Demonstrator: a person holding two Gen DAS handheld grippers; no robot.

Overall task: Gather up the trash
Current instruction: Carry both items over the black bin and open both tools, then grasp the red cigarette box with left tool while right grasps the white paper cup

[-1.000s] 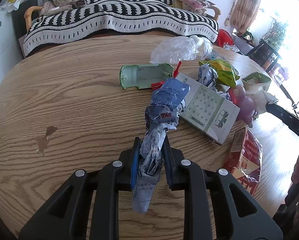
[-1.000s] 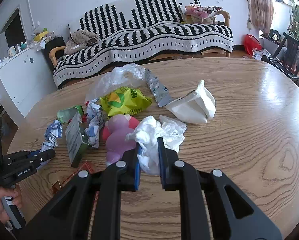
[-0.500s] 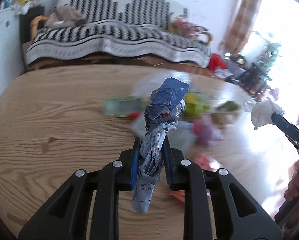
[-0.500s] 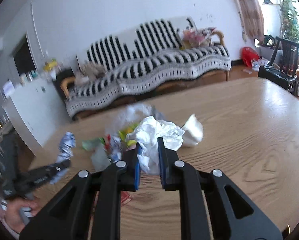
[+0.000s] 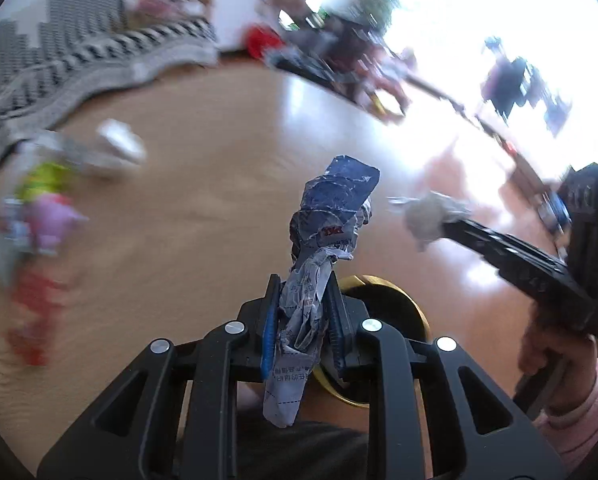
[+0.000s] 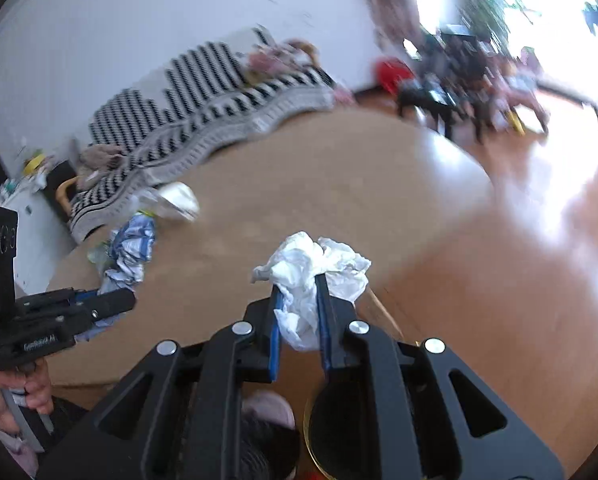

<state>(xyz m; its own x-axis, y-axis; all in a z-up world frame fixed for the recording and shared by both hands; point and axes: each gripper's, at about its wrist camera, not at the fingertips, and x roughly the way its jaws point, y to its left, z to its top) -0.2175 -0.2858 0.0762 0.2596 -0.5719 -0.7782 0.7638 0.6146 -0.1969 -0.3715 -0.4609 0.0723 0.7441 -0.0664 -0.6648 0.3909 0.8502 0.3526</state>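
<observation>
Now: crumpled blue-grey wrapper [image 5: 323,280] clamped in my left gripper [image 5: 303,320], above the wooden table [image 5: 187,208] | white tissue wad [image 6: 315,268] pinched tight in my right gripper [image 6: 299,320] | gold-rimmed bin [image 5: 403,312] just below both (views blurred) | remaining litter [image 5: 39,208] on the table's far side.

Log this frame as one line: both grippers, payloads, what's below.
left gripper: shut on crumpled blue wrapper | right gripper: shut on white tissue | below: gold-rimmed bin at table edge
</observation>
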